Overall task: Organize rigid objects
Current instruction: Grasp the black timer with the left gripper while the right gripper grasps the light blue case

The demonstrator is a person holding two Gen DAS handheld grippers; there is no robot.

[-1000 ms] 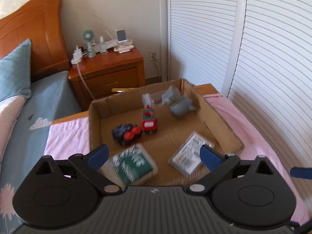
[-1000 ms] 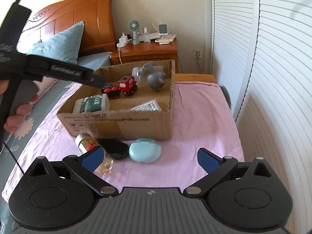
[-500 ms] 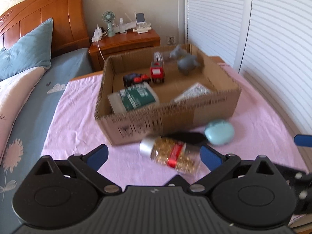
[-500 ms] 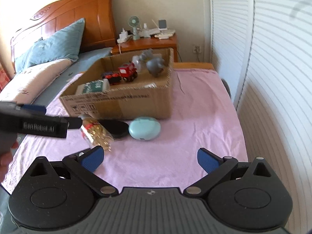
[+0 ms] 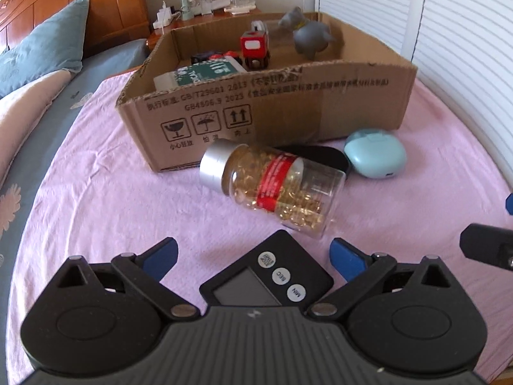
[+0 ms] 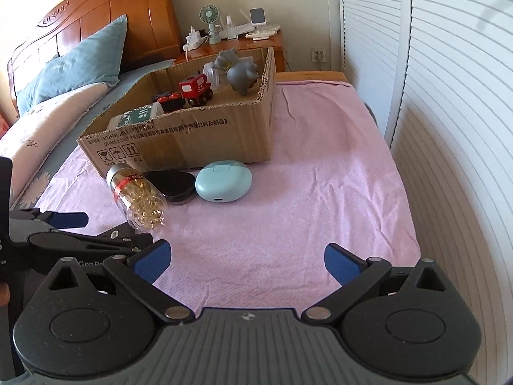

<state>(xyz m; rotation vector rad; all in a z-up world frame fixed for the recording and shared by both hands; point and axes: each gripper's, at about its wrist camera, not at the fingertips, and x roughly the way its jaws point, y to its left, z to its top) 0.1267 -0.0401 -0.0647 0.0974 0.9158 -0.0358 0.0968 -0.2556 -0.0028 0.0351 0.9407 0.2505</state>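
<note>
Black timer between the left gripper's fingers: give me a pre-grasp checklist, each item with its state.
1. Left gripper open: ok.
2. Black timer between its fingers: ok.
3. Timer lying flat on the pink blanket: ok.
4. Capsule bottle clear of the timer: cannot tell, the two overlap in view.
5. Cardboard box has free floor for it: cannot tell.
6. Right gripper open and away from the timer: ok.
</note>
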